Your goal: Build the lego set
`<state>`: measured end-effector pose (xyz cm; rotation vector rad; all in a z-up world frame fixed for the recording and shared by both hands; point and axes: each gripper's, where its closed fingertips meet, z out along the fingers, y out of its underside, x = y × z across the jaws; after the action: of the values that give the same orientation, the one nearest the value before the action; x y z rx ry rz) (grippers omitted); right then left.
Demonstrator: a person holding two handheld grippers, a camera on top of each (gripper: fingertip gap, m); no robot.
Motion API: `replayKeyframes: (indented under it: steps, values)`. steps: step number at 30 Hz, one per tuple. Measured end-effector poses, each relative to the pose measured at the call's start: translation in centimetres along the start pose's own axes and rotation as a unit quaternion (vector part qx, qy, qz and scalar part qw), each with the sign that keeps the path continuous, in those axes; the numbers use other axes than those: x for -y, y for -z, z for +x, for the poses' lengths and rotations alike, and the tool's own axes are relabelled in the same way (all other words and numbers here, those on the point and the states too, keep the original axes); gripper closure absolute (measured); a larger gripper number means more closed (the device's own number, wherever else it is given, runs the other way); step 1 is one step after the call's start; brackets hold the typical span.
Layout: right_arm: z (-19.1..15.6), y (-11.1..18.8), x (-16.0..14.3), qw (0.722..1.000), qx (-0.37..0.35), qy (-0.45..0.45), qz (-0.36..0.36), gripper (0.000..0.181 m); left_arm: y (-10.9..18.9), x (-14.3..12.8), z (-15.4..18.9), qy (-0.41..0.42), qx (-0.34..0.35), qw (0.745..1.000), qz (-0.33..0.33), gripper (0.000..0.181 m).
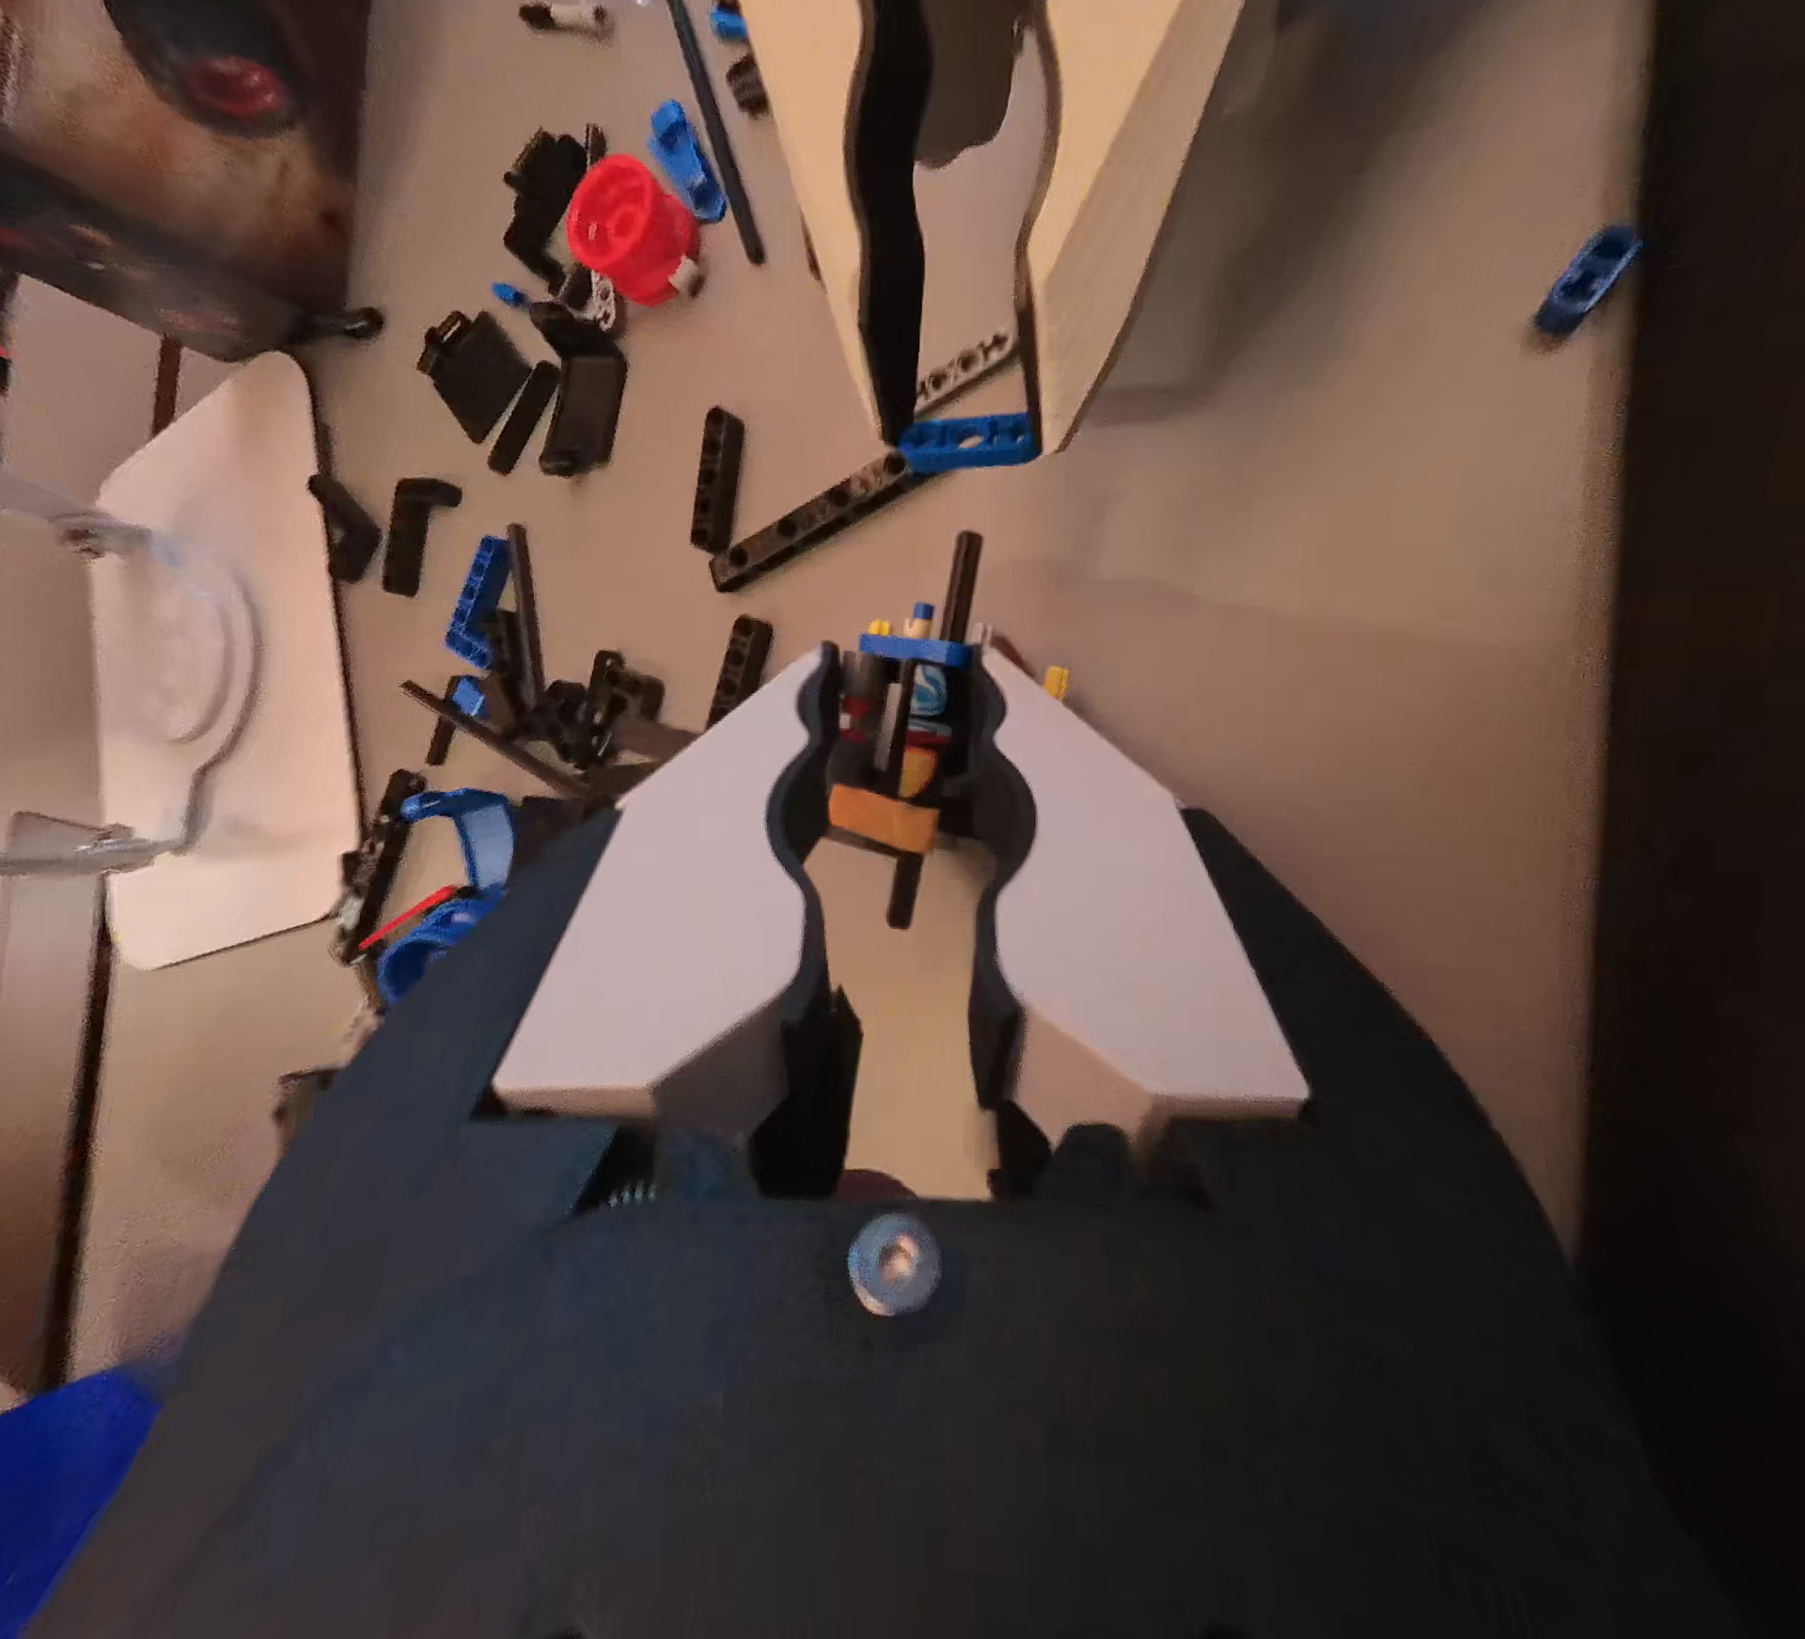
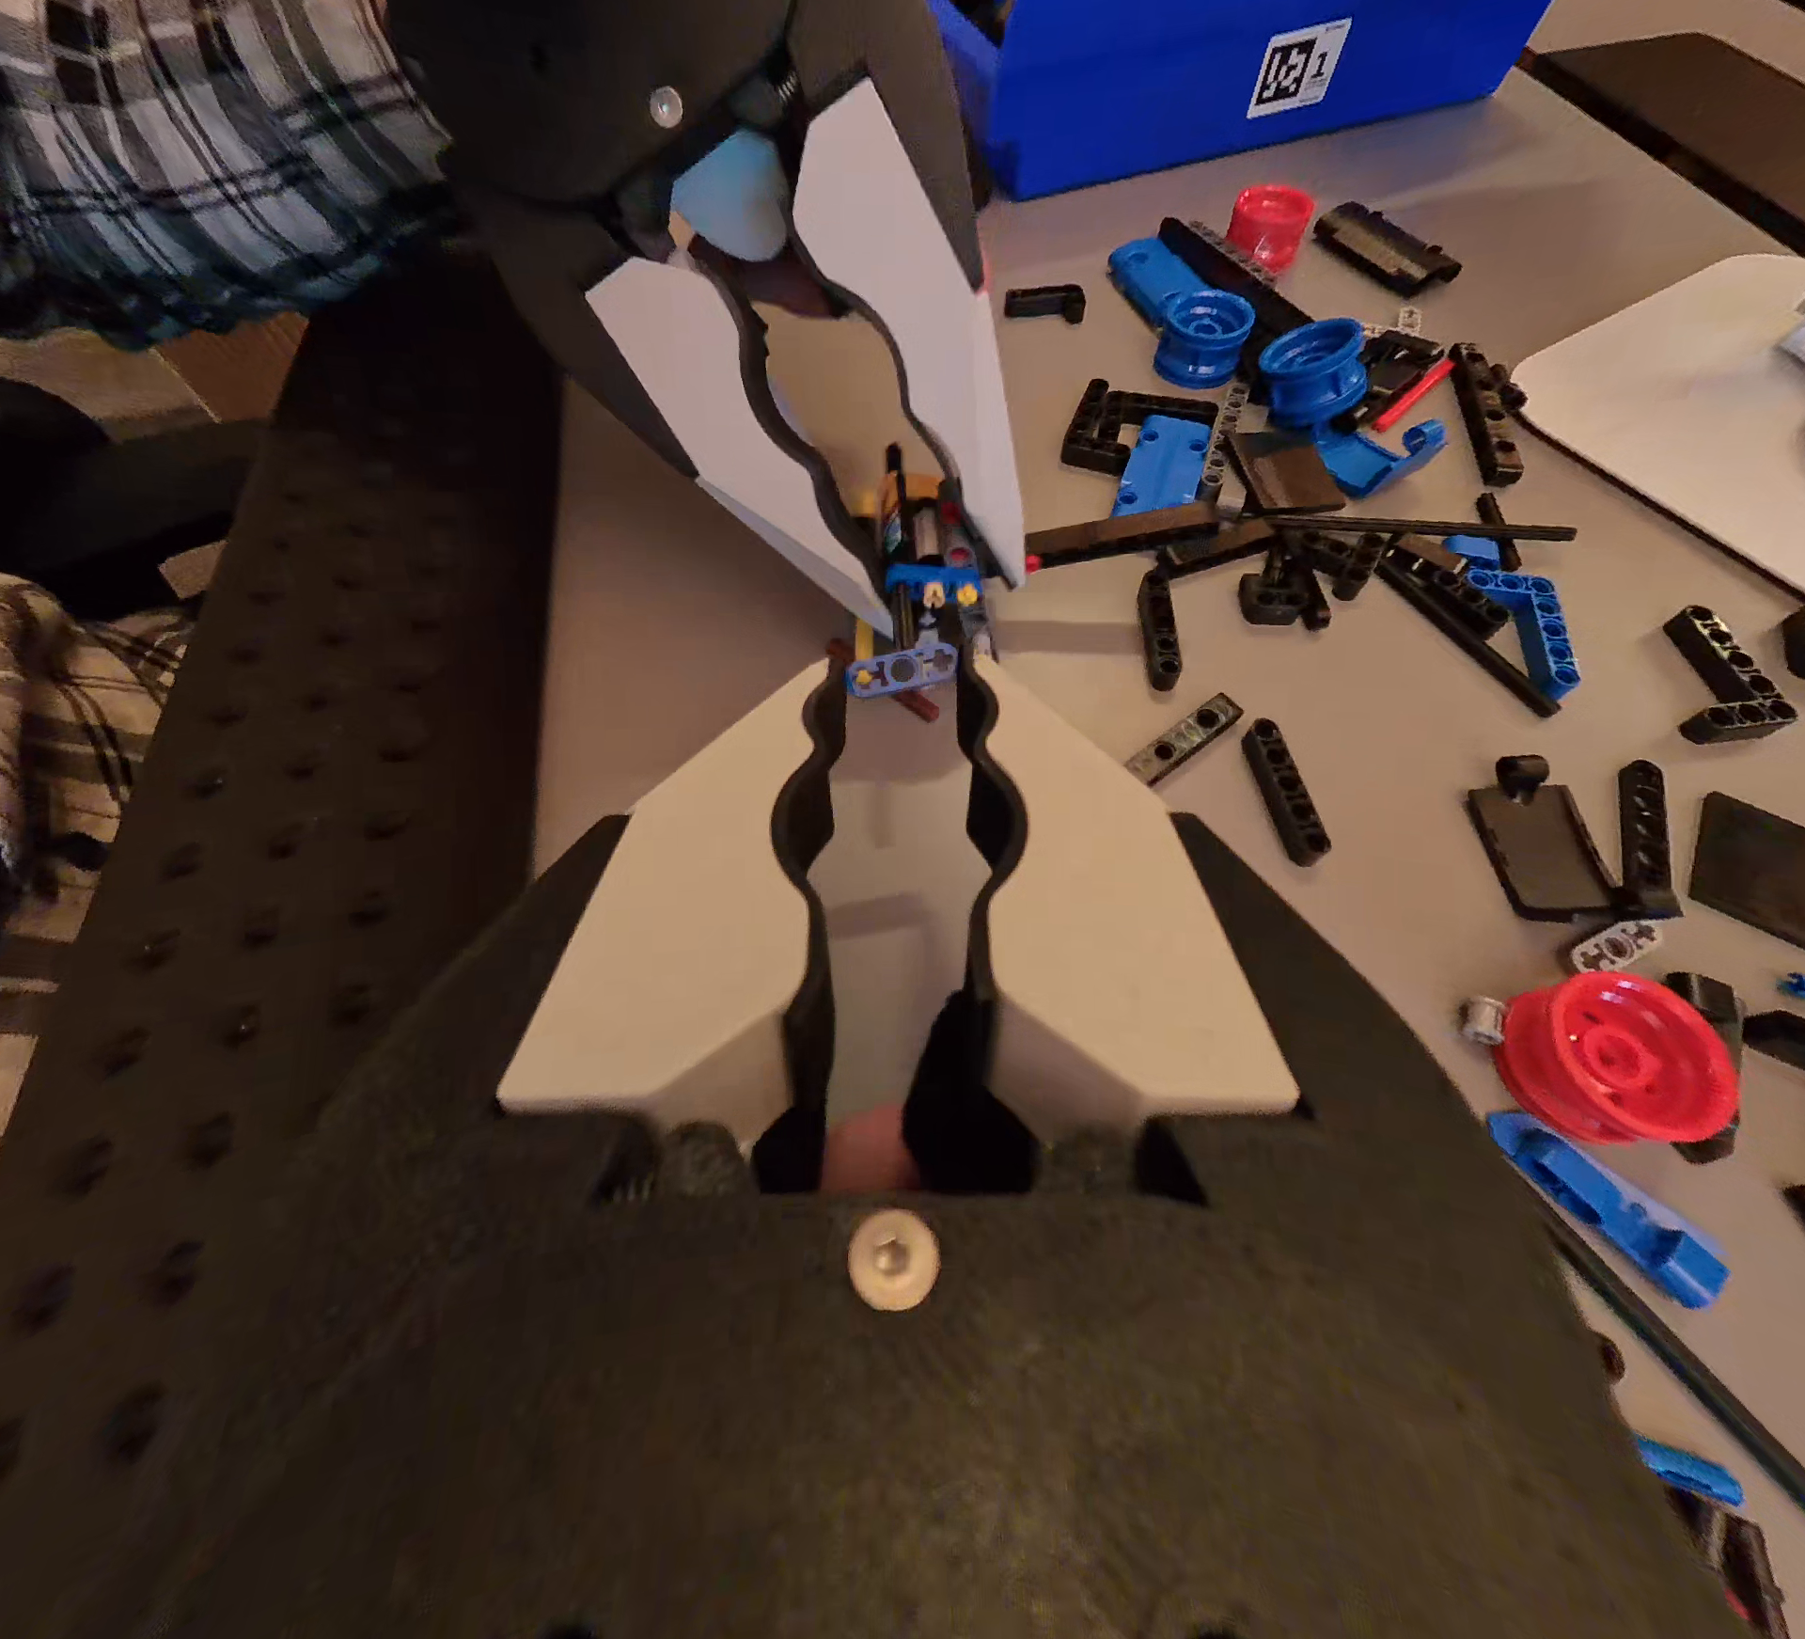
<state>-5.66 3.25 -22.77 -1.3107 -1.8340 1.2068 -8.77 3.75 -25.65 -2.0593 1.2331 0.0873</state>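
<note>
Right wrist view, blue bin (image 2: 1172,29), coded sticker (image 2: 1297,68)

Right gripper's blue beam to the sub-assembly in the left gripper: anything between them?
Nothing visible. The right gripper holds the small blue beam right at the sub-assembly clamped in the left gripper. No loose piece sits in the gap; the scattered parts lie off to the side on the table.

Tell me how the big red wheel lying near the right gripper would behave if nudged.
The red wheel lies tilted on one rim, so a nudge would probably rock or flatten it. Its round rim would likely roll if stood up. It looks like hard plastic, probably stiff and light.
</note>
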Motion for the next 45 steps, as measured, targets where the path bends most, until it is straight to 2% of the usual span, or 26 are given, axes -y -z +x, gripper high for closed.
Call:
replayKeyframes:
  steps: [4,8,14,19,31,45]
  values:
    - [0.5,0.5,1.6,0.999,0.001,-0.021,0.050,0.161,0.4,0.9,-0.3,0.059,0.014,0.996,0.064,0.160]
    - [0.2,1.0,4.0,0.993,0.006,-0.019,0.114,0.162,2.0,3.2,-0.8,0.145,0.018,0.969,0.201,0.160]
    - [0.3,2.1,6.0,0.985,-0.006,-0.018,0.174,0.162,3.9,4.8,-1.9,0.165,0.034,0.942,0.289,0.161]
    - [0.3,2.4,6.4,0.980,-0.002,-0.032,0.195,0.162,4.5,5.5,-2.1,0.158,0.047,0.936,0.312,0.161]
    - [0.1,2.6,7.1,0.974,-0.007,-0.037,0.222,0.162,4.7,5.7,-2.5,0.135,0.080,0.937,0.313,0.161]
    - [-0.9,3.2,8.1,0.970,-0.026,0.027,0.241,0.161,5.8,6.5,-2.3,0.117,0.088,0.927,0.346,0.161]
